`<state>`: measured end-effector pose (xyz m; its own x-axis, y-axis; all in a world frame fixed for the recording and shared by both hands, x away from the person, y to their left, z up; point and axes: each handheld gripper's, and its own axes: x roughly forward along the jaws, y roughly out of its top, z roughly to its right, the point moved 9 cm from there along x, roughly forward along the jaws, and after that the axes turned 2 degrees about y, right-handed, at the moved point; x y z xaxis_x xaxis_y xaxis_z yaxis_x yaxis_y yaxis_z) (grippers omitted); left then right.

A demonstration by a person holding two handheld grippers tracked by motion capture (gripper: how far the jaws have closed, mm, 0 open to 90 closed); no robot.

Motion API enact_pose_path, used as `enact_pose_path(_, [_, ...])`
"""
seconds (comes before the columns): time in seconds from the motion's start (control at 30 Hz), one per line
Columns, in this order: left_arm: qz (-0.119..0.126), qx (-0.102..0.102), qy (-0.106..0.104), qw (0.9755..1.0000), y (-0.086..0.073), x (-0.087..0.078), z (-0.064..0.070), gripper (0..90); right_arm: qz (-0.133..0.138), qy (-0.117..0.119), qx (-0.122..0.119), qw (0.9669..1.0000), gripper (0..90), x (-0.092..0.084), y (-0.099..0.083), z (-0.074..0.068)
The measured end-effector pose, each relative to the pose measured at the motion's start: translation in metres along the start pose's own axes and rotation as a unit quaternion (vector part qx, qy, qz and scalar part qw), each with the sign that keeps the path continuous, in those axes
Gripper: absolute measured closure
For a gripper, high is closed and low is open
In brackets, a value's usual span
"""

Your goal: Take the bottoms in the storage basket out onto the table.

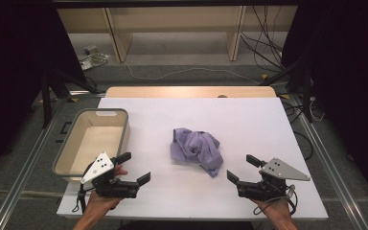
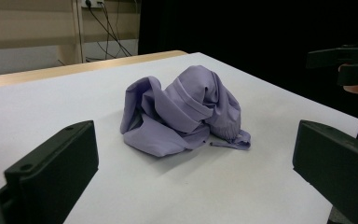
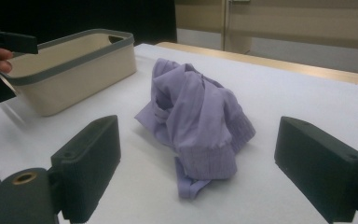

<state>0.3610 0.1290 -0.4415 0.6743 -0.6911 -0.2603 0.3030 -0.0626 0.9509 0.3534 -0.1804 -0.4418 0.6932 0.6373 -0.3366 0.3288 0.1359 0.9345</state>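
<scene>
A crumpled lilac garment (image 1: 197, 149) lies in a heap at the middle of the white table (image 1: 249, 120). My left gripper (image 1: 134, 166) hovers near the front left, jaws spread wide and empty, aimed toward the cloth (image 2: 186, 112). At the front right my right gripper (image 1: 242, 168) is open too, nothing between its jaws, and the garment (image 3: 198, 121) sits a short way ahead of it. Both grippers are apart from the cloth.
A beige bin with a grey rim (image 1: 76, 125) stands at the table's left side, just behind my left gripper, and looks empty (image 3: 65, 70). Cables and wooden furniture legs (image 1: 120, 38) lie on the floor beyond the far edge.
</scene>
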Motion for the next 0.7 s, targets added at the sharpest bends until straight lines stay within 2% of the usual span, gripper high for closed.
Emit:
enact_pose_path(0.23, [-0.002,0.005,0.0,1.0,-0.0004,0.0013,0.0005,0.0,0.0,0.001,-0.001,1.0,15.2,0.0003,0.0,0.0004])
enact_pose_path(0.7, [0.001,0.003,0.0,1.0,0.0008,0.0016,0.0001,0.0,0.001,0.001,-0.001,1.0,15.2,0.0004,0.0001,0.0005])
